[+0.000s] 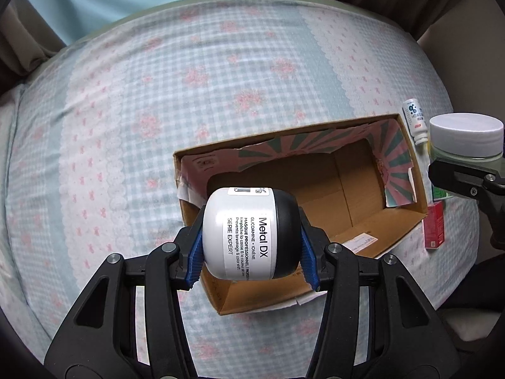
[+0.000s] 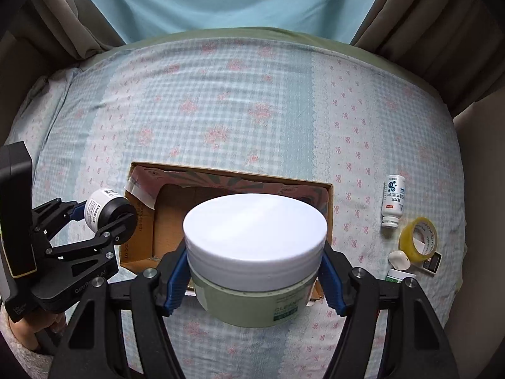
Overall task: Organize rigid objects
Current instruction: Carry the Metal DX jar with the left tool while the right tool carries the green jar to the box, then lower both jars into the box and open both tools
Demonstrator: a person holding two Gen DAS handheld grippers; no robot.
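Left hand-held gripper around white jar

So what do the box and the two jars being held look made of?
Box: corrugated cardboard, matte brown, with creased flaps and printed paper lining. White jar in the left gripper: probably glossy plastic, black lid. Green jar in the right gripper: seemingly frosted plastic or glass, smooth white lid.
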